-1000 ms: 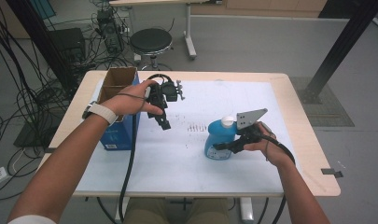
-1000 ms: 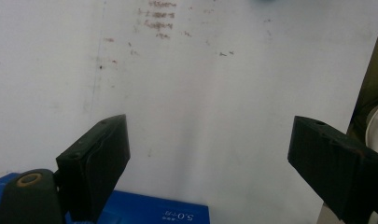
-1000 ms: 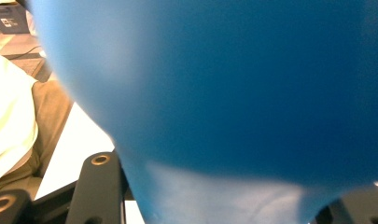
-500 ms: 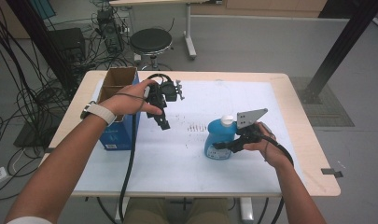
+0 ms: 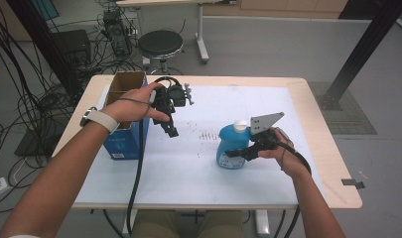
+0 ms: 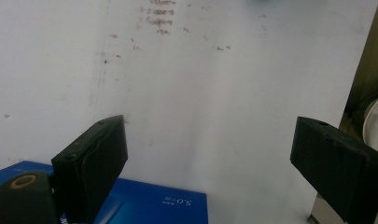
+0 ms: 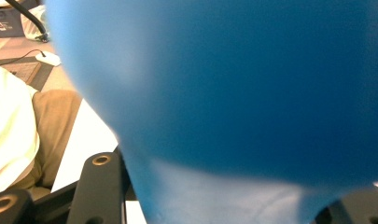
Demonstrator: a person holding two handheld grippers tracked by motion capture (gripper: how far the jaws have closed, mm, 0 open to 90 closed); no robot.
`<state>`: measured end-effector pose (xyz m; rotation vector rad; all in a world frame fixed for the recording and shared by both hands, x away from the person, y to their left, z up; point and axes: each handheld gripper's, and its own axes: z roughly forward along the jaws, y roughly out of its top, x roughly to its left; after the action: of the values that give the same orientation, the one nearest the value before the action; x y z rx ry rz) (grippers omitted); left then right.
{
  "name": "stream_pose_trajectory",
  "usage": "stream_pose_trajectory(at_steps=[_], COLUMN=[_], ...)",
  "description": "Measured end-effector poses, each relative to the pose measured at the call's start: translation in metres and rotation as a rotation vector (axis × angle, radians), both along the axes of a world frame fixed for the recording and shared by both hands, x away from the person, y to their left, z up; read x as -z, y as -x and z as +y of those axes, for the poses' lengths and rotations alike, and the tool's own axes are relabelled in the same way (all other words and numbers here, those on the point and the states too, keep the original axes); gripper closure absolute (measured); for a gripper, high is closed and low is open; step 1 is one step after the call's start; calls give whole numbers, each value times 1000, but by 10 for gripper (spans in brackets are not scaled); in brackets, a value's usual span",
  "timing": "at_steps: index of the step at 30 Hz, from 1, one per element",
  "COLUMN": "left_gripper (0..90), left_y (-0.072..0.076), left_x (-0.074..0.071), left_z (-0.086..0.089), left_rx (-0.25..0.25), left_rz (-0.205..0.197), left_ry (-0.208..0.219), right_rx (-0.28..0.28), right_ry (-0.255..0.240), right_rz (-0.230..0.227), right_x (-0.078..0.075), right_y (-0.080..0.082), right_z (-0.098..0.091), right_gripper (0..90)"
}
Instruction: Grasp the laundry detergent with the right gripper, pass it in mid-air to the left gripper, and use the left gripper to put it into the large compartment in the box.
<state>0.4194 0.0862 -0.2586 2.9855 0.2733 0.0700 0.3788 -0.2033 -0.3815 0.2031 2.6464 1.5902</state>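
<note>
The right tongs (image 5: 234, 152) were clamped on the blue bottle (image 5: 232, 146) standing on the counter (image 5: 188, 163); the left tongs (image 5: 171, 130), well apart from it, gaped empty.

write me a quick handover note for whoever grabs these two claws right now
Right claw: shut on the blue bottle, which stands upright on the white mat, right of centre; white cap on.
Left claw: jaws have just been opening, now wide apart with nothing between them, held above the mat beside the blue box.
The blue box stands at the table's left edge, top flaps open.
Done: bottle gripped.
Left: probably lift the bottle and move it, perhaps to the box; the left claw is free to help.
</note>
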Motion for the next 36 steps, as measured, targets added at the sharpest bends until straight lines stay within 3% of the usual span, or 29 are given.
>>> stream_pose_trajectory(at_steps=[6,17,22,29,36], left_gripper=[109,103,103,103,103], left_y=[8,27,36,44,50], left_x=[-13,-41,-54,-69,-79], left_z=[-2,-10,-15,-22,-26], left_rx=[7,45,75,110,130], left_rz=[-6,-19,-19,-25,-13], left_ry=[-9,-25,-39,-53,-69], right_rx=[3,-1,-8,-7,-16], right_ry=[-22,-27,-18,-7,45], right_rz=[16,25,50,23,-12], right_x=[-11,-37,-47,-57,-69], right_y=[5,18,23,26,29], right_z=[4,20,29,41,52], right_gripper=[435,435,436,436,436])
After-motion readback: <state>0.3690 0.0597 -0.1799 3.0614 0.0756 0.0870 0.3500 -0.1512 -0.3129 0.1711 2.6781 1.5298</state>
